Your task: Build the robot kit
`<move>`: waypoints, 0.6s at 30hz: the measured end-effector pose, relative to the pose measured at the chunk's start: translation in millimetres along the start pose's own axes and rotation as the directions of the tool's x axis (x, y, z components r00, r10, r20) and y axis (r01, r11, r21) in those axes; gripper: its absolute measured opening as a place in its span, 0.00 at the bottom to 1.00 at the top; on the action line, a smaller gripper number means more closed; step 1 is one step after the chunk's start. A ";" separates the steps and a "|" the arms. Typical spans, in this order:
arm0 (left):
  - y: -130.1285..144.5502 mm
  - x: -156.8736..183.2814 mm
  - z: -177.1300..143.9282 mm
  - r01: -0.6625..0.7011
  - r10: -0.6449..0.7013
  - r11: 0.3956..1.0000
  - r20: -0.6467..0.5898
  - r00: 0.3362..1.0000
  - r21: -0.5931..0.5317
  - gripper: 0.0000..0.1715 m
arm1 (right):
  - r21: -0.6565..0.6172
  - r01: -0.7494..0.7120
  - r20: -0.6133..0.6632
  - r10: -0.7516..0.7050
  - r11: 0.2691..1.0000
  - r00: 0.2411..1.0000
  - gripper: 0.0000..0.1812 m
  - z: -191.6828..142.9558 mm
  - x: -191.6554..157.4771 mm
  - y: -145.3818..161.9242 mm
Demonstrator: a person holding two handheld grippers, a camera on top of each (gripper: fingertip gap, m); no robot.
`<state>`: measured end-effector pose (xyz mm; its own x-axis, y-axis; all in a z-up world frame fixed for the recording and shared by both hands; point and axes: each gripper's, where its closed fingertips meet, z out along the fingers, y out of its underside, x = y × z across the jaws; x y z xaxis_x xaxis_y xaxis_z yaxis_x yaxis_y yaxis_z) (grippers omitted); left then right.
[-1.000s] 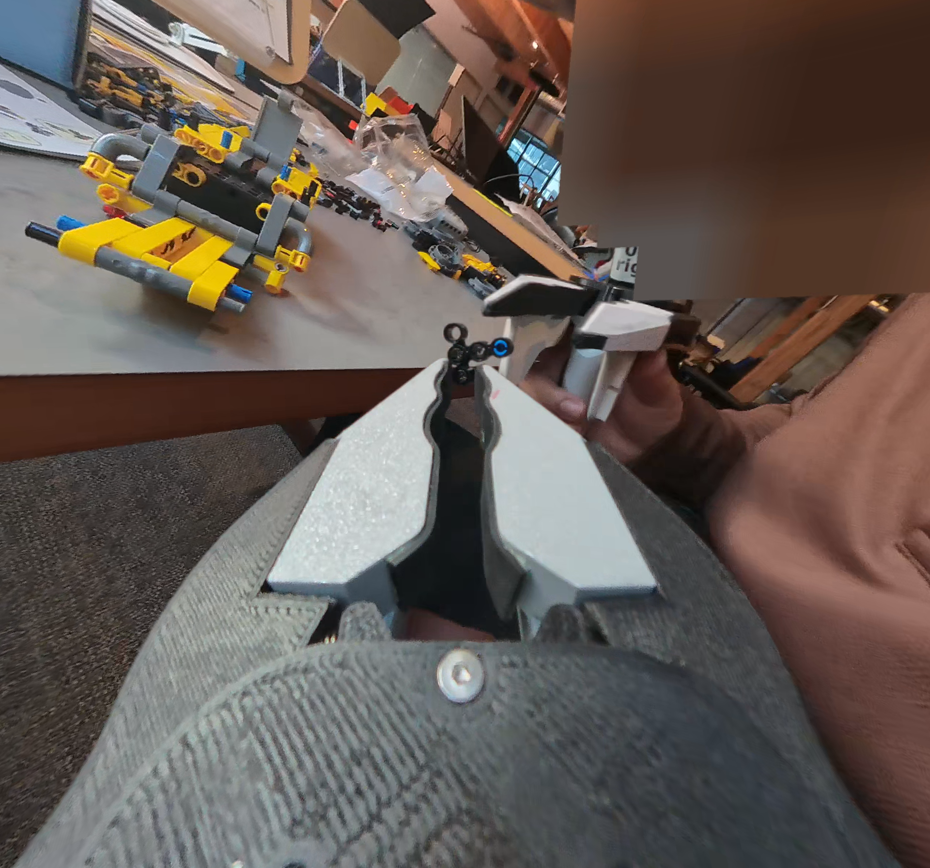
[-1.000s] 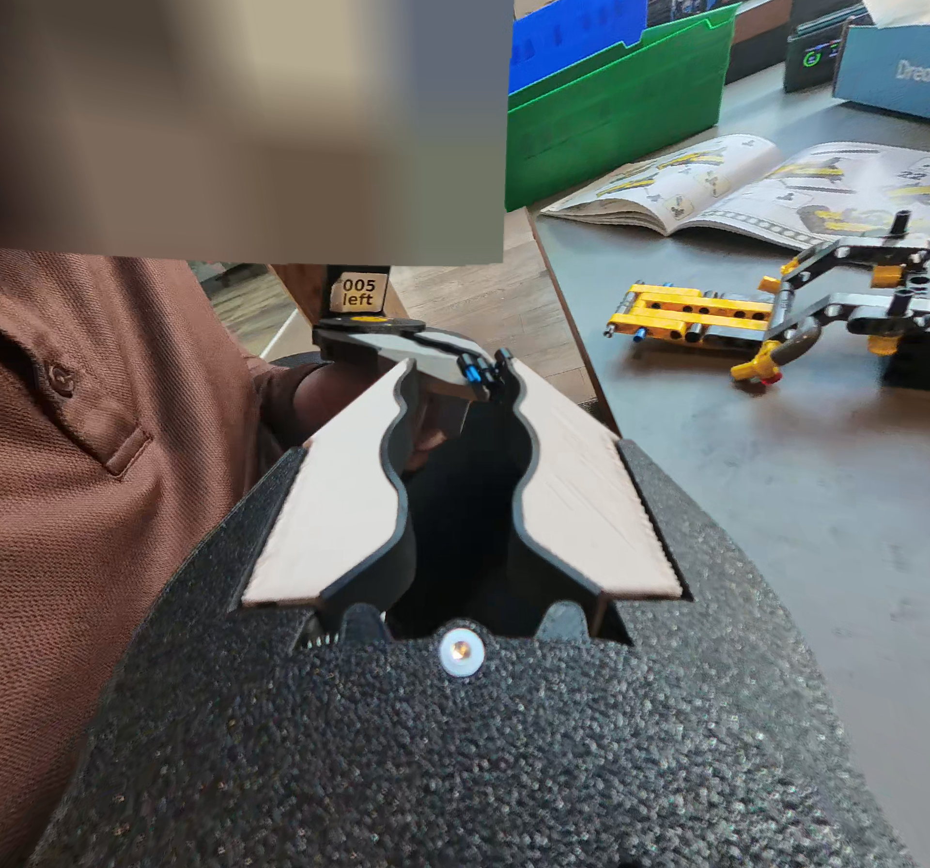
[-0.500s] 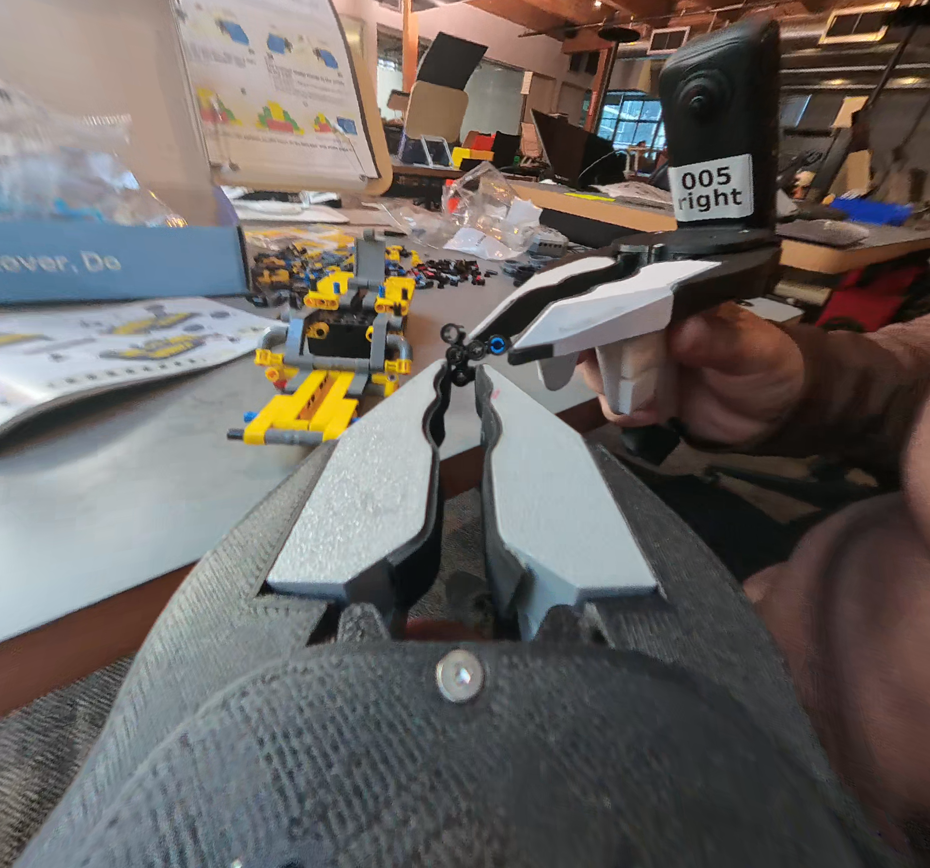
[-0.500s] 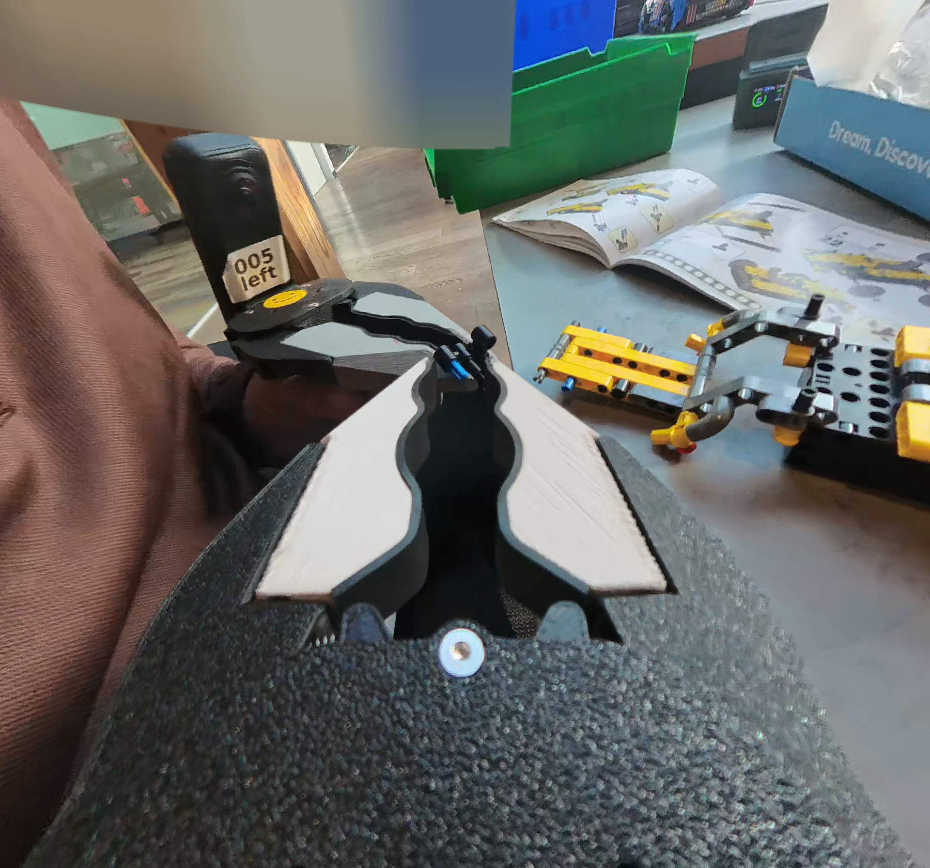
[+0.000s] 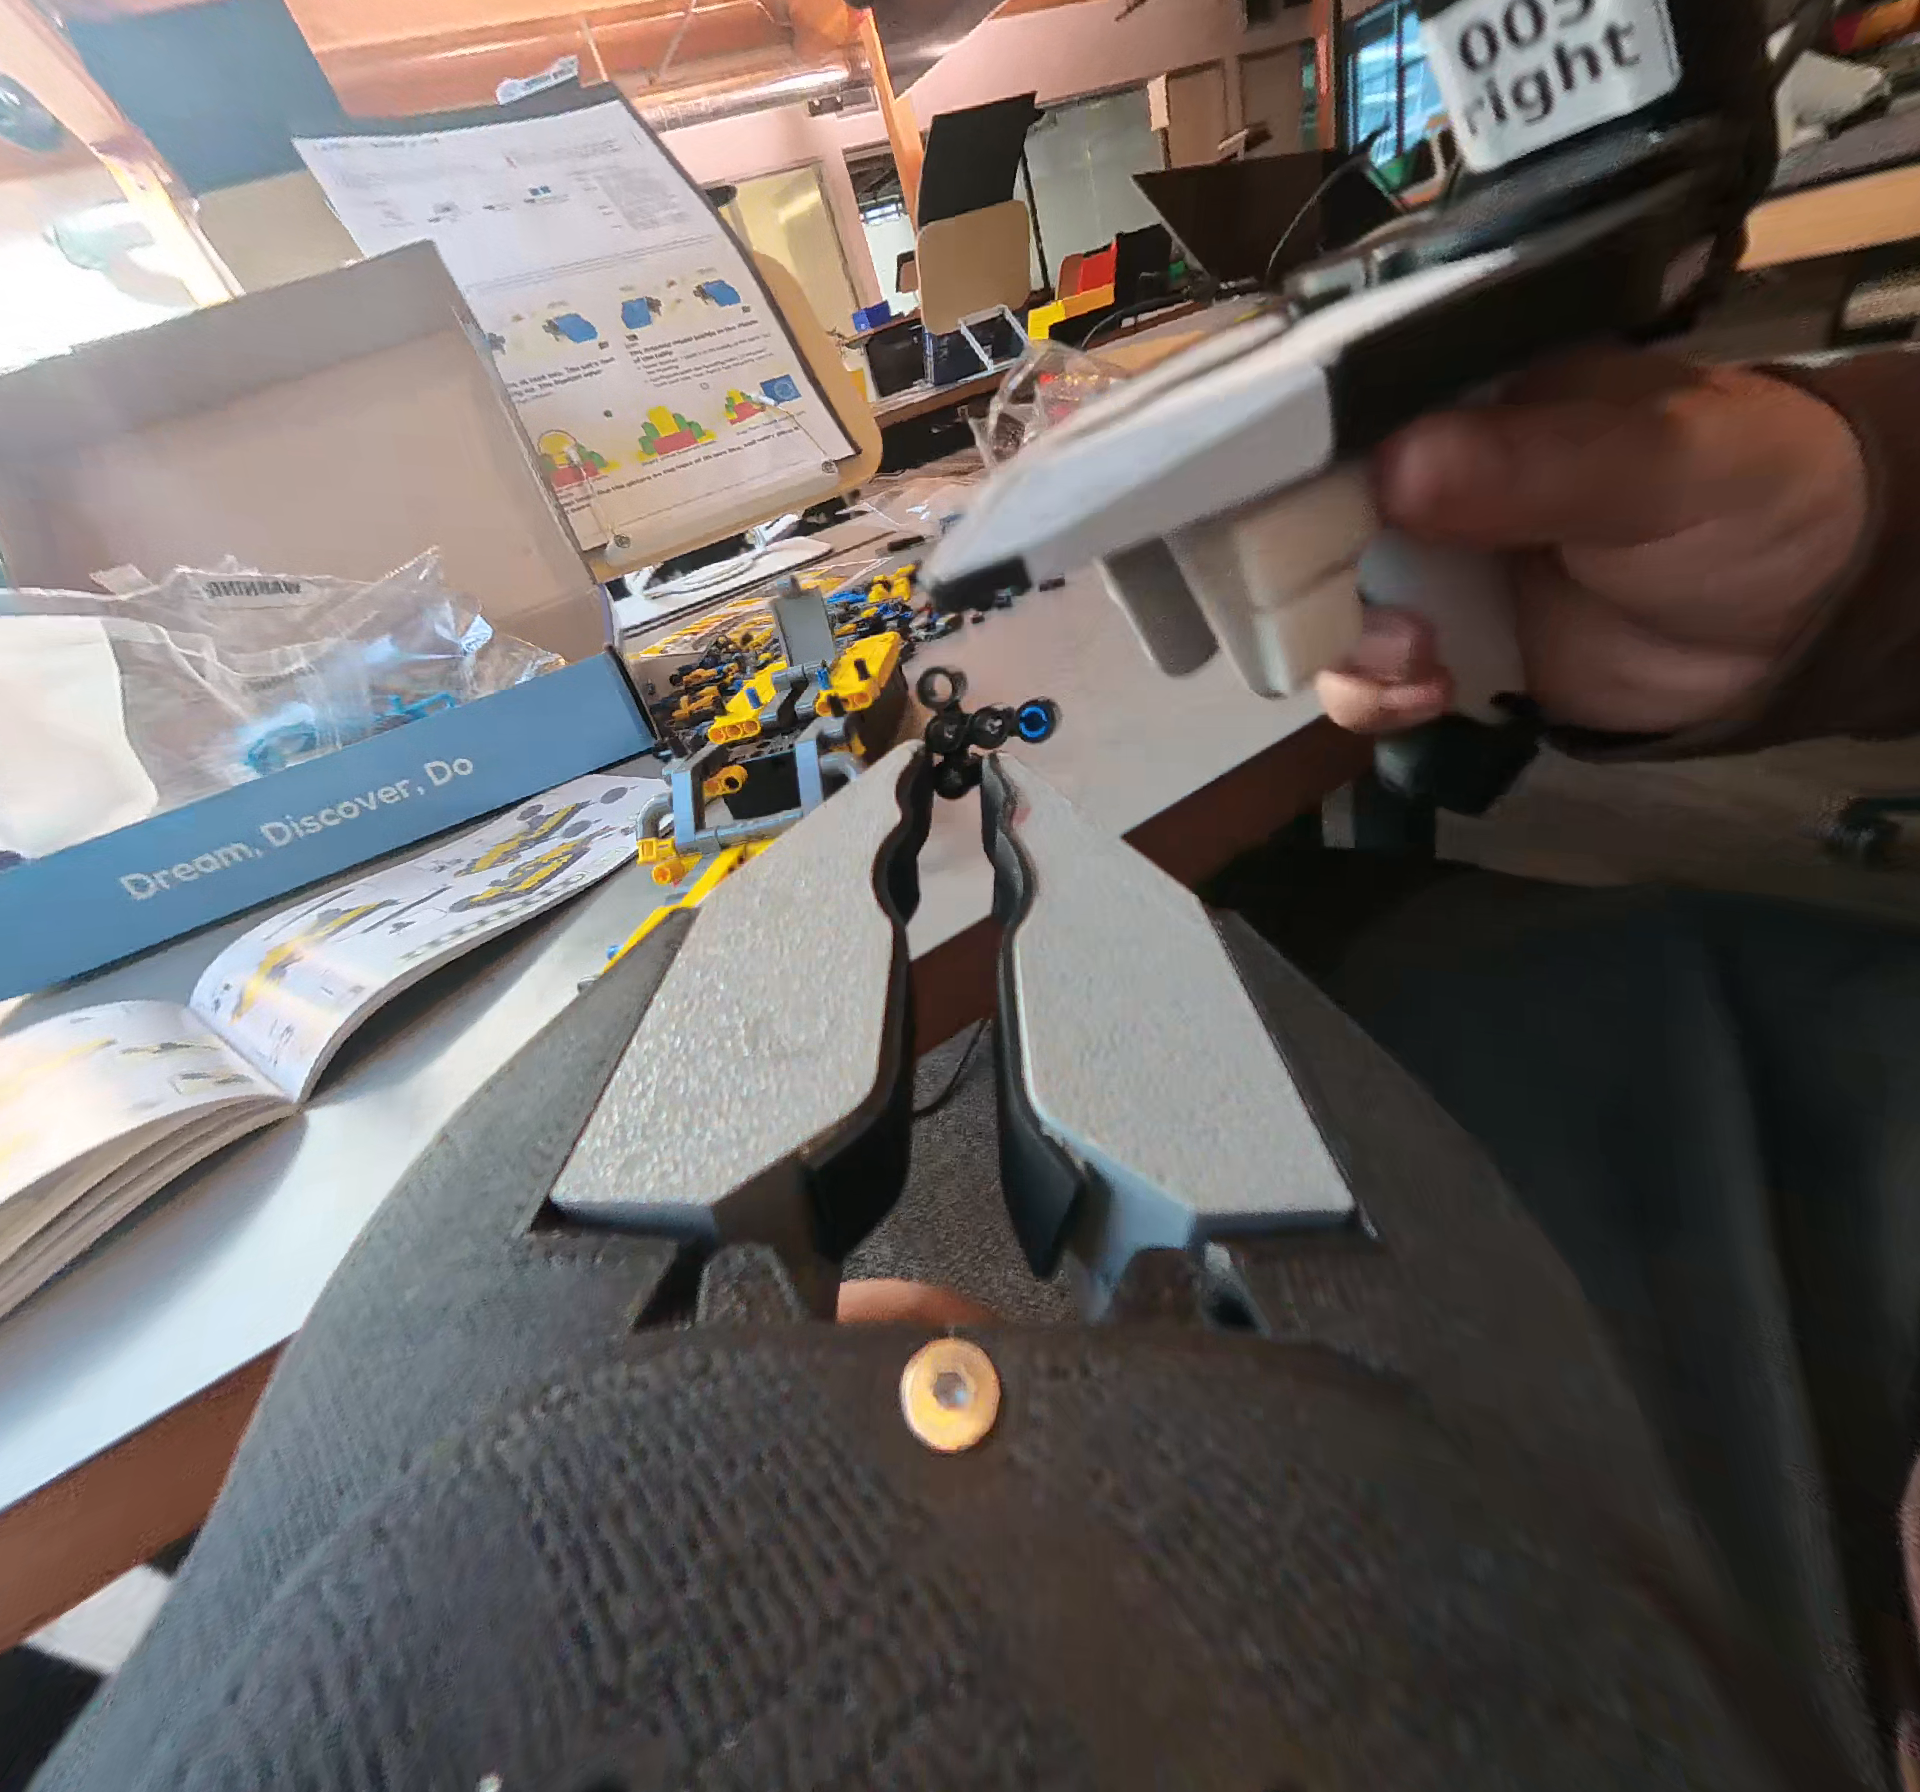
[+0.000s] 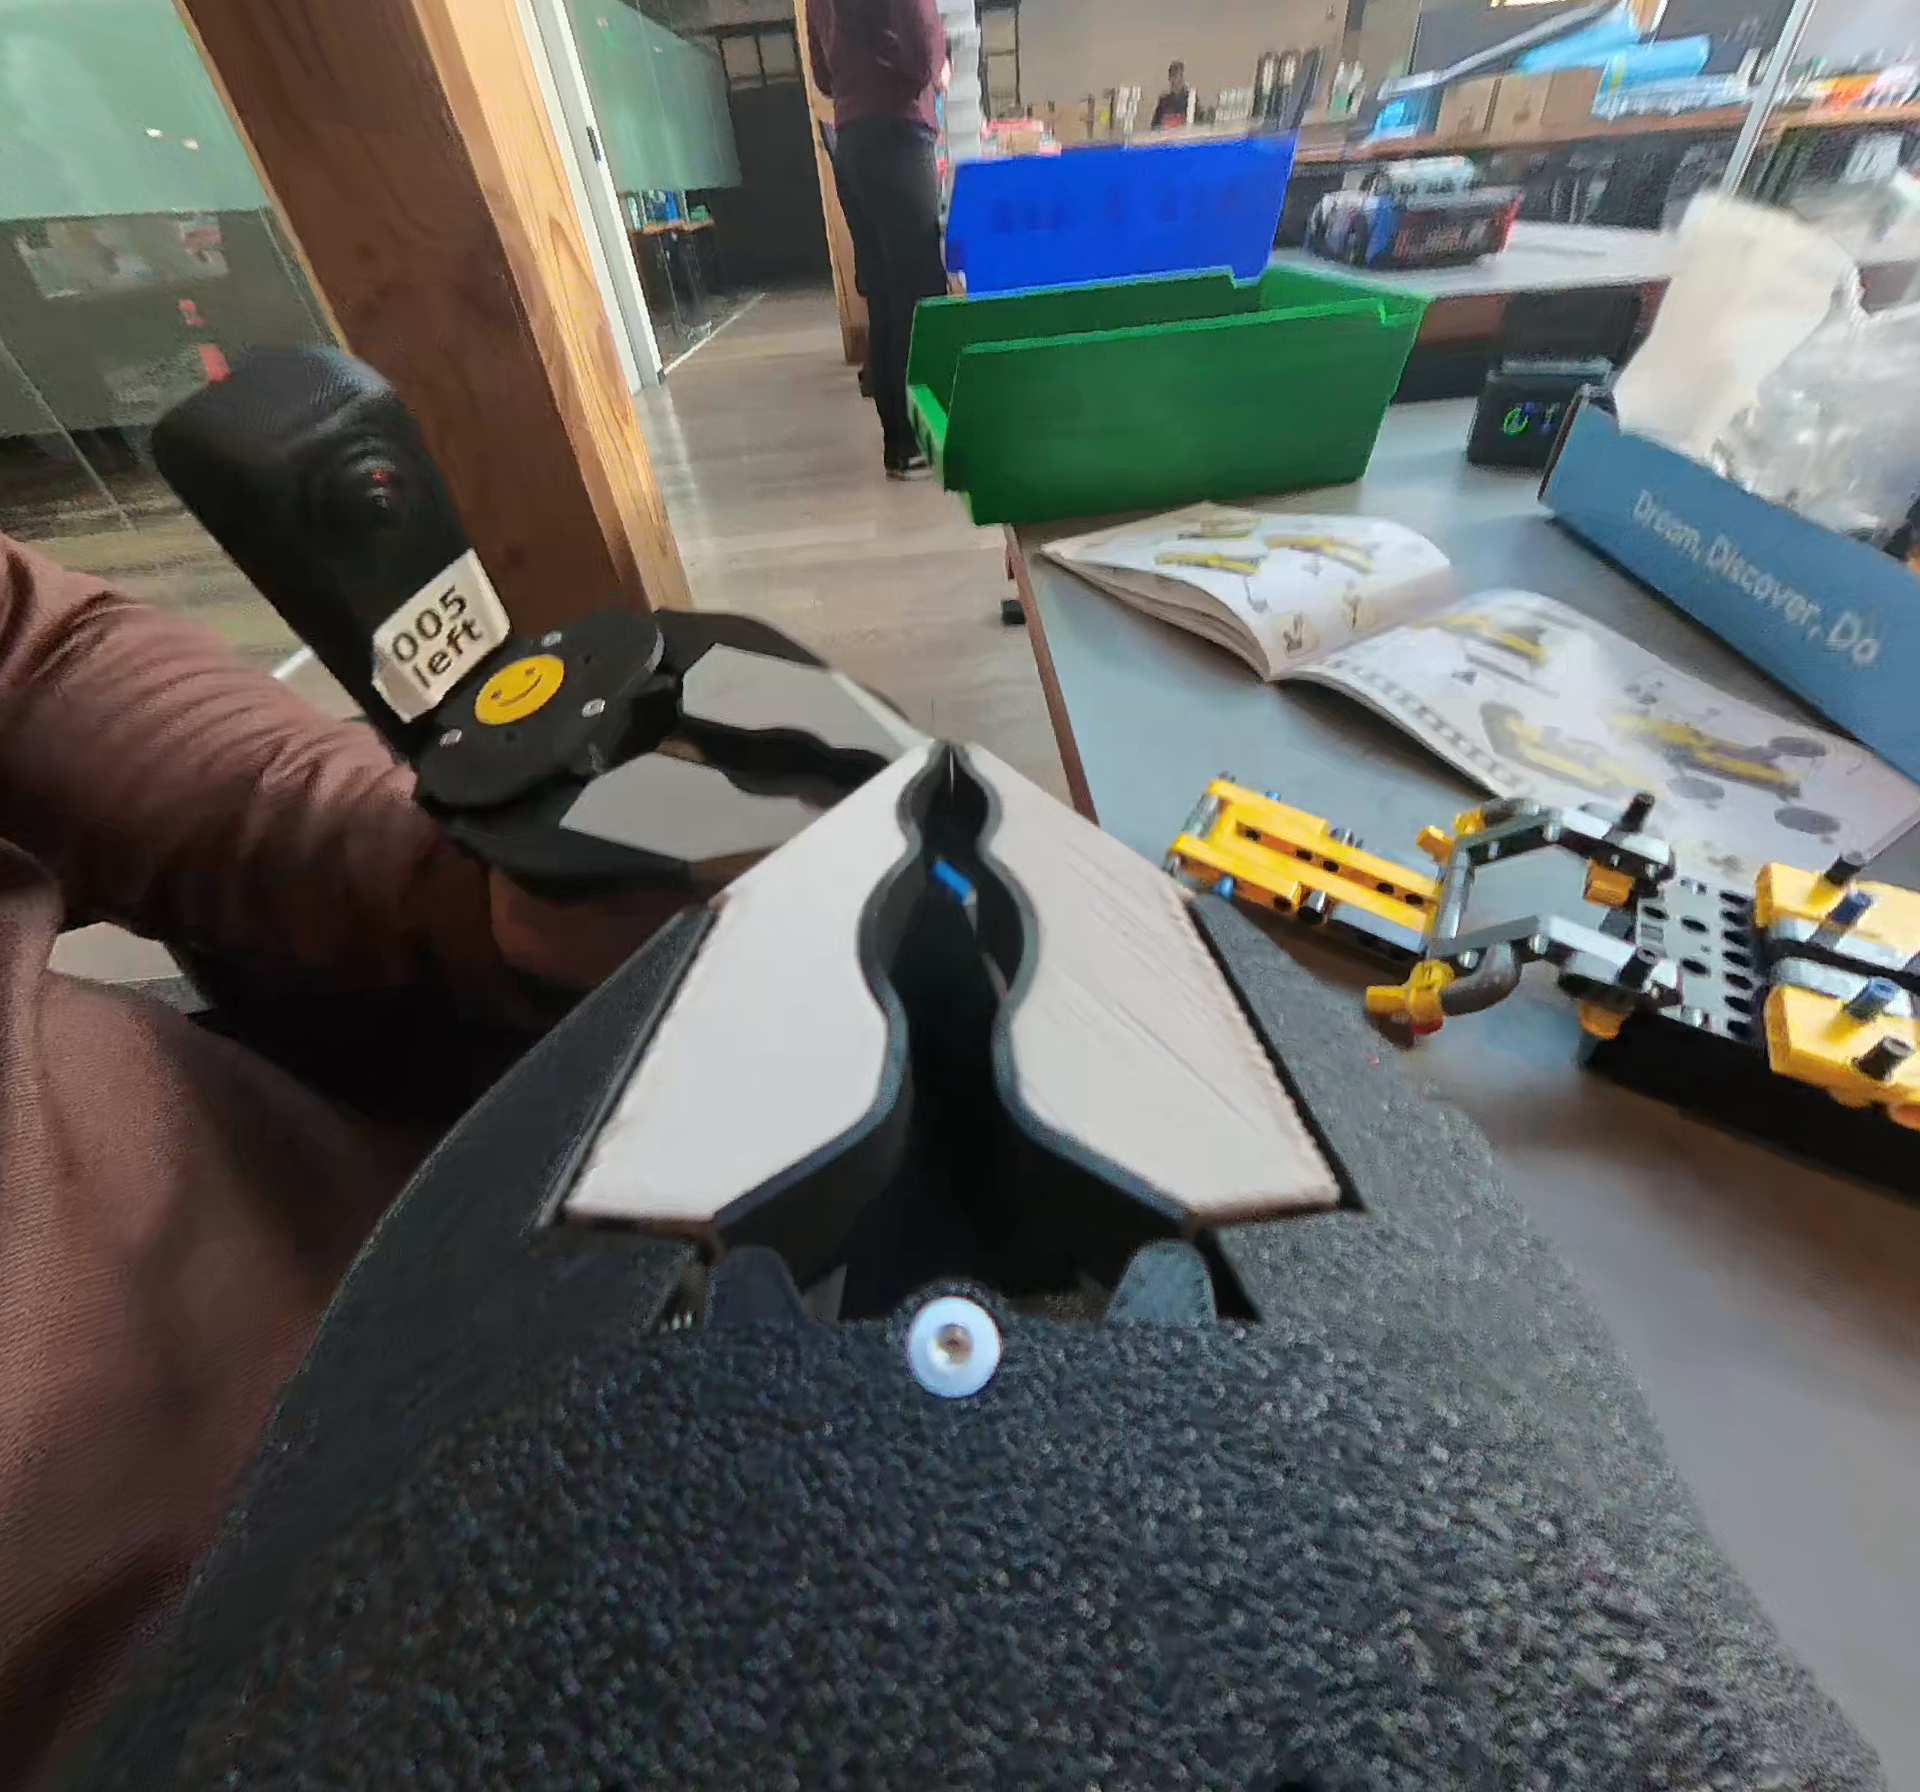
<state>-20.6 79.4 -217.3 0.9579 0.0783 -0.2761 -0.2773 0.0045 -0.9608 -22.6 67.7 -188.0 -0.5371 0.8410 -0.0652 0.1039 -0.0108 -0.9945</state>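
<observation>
Since half a second ago your right gripper [image 5: 940,584] has pulled up and off the small black piece [image 5: 961,734]. Across the table [image 6: 1195,703], the yellow model [image 6: 1621,921] lies well apart from both. Your left gripper [image 5: 951,776] pinches the piece upright, blue pin [image 5: 1034,719] pointing right. Right fingertips meet, seemingly empty.

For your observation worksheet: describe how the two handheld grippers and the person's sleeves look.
The left gripper has a black textured body and speckled grey fingers with wavy inner edges. The right gripper is black and pebbled, with pale beige fingers. Each carries a black camera with a white label. The sleeves are brown.
</observation>
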 end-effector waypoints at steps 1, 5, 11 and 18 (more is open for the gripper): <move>-1.8 4.5 -2.3 -0.030 0.030 1.000 0.006 1.000 -0.003 0.04 | 0.023 0.025 -0.004 -0.025 0.999 1.000 0.00 0.5 -1.8 -5.0; -9.4 7.5 -8.5 -0.046 0.046 0.999 0.045 0.998 -0.007 0.04 | 0.006 0.046 -0.012 -0.046 0.999 0.999 0.02 4.2 -4.6 -2.5; -22.9 -2.4 -4.7 -0.094 0.093 0.995 0.026 0.995 0.025 0.04 | 0.057 0.010 -0.027 -0.008 0.998 1.000 0.08 -13.6 9.2 -4.5; -22.9 1.3 25.6 -0.024 0.031 0.998 -0.103 0.994 0.064 0.04 | 0.032 -0.009 -0.124 0.013 0.999 0.992 0.10 -35.7 16.6 8.1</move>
<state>-14.9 104.9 -195.0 0.9515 -0.0242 -0.3068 -0.3047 0.0663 -0.9501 -0.8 100.9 -194.3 -0.4276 0.9014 -0.0673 0.0822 -0.0354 -0.9960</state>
